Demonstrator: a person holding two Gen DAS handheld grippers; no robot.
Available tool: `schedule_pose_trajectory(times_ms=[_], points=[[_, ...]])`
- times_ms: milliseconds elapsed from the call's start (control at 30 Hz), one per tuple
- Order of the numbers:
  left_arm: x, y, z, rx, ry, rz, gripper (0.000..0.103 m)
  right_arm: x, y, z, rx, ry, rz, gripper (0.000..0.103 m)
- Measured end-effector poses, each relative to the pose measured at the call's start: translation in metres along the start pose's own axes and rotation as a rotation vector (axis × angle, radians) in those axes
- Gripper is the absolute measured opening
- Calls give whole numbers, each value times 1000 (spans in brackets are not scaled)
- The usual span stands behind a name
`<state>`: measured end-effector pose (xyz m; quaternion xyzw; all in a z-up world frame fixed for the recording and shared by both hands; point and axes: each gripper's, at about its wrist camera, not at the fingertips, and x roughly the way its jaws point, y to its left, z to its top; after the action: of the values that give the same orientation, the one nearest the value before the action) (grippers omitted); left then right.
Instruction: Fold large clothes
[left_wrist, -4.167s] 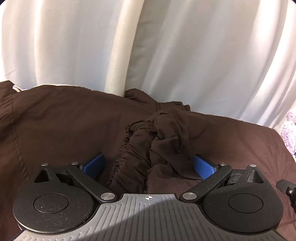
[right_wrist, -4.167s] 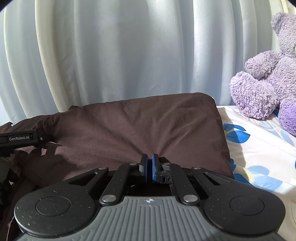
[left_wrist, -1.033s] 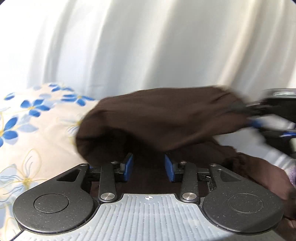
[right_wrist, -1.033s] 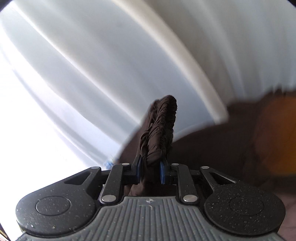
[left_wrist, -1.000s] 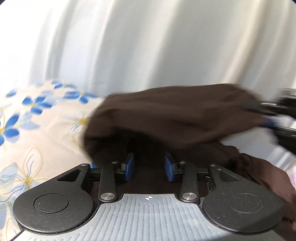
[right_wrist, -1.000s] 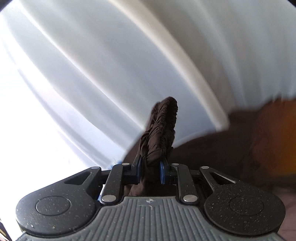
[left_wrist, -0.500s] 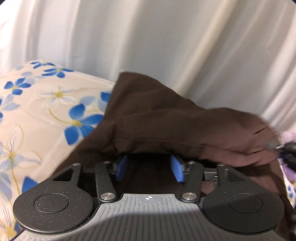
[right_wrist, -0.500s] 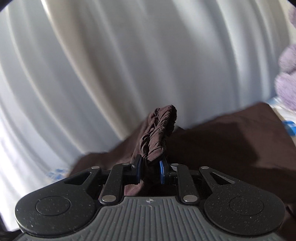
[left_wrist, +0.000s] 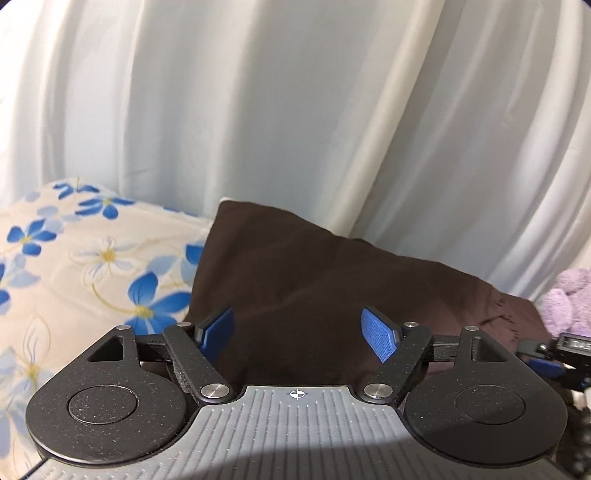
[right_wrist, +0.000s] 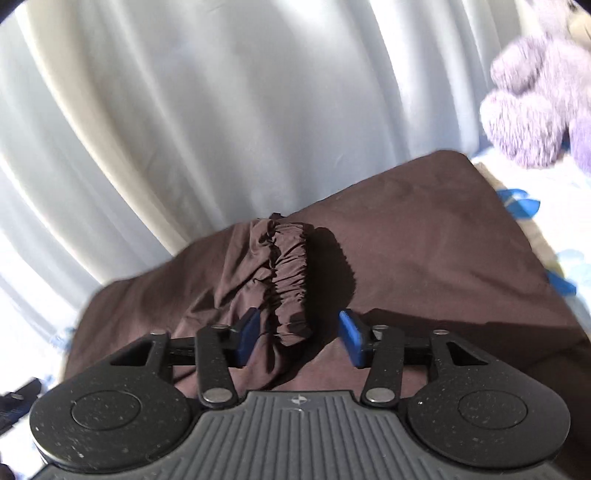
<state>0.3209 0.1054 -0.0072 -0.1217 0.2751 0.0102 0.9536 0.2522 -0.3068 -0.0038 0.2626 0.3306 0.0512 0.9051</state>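
- Both tools are now standing released: the left tool (left_wrist: 300, 334) is gaping wide over flat brown cloth, gripping nothing, and the right tool (right_wrist: 298, 338) has spread apart from the gathered band it was pinching half a second ago.
- The garment (left_wrist: 332, 295), which was being carried through the air a second ago, is now lying on the bed (left_wrist: 74, 266), folded into a roughly rectangular slab with a neat left edge and a squared far-left corner.
- The band (right_wrist: 291, 280) is resting between the right tool's blue pads, no longer squeezed; it is lying on top of the fold in a loose ridge running far to near.
- This suggests that one fold has just been laid down and let go; smoothing the ridge or making another fold probably remains.
- The cloth is looking thin, matte and dark brown, soft enough to drape flat, while the band is tightly ruched, as if elastic.
- The bed sheet is cream with blue flowers; pale curtains (left_wrist: 295, 110) are hanging in long pleats behind, and a fuzzy purple toy (right_wrist: 535, 107) is sitting far right.
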Motion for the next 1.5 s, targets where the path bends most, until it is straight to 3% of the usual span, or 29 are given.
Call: schedule_pose_trajectory(times_ms=[100,133,167,267,333,400,467,533,600,700,800,867,933,1033,1100,1300,1500], points=[[23,-1,0,25,9,23,82,38,3,7,47,76,35,50],[27,-4,0,38,17,34,82,48,2,8,46,89,39,34],[34,-5,-1,47,33,56,82,53,7,4,45,101,48,30],[46,-9,-8,92,48,51,85,51,28,3,-65,18,23,22],[53,-11,-16,117,64,37,90,49,32,0,-127,-19,-5,23],[58,-13,-25,150,89,29,92,56,27,-6,-131,18,-31,26],[55,-14,-28,193,94,34,92,56,23,-8,-145,7,-33,41],[45,-12,-21,196,88,47,92,46,27,-6,-181,-62,-74,49],[30,-11,-6,150,29,43,92,27,28,-2,-197,-193,-121,51],[33,-18,18,113,-36,21,92,20,46,6,-224,-287,-35,51],[57,-32,25,132,-43,18,92,46,80,6,-309,-239,33,42],[80,-36,19,132,41,16,92,74,100,-2,-387,-159,49,23],[97,-36,4,140,104,17,92,90,106,-18,-441,-96,-3,19],[106,-33,-18,202,79,18,94,103,98,-37,-512,-67,-59,15],[112,-33,-30,248,64,17,96,106,93,-43,-569,-77,-88,4],[111,-29,-32,255,67,19,96,103,88,-32,-566,-50,-83,3],[99,-25,-40,228,57,26,97,54,91,-36,-550,-33,-31,3]])
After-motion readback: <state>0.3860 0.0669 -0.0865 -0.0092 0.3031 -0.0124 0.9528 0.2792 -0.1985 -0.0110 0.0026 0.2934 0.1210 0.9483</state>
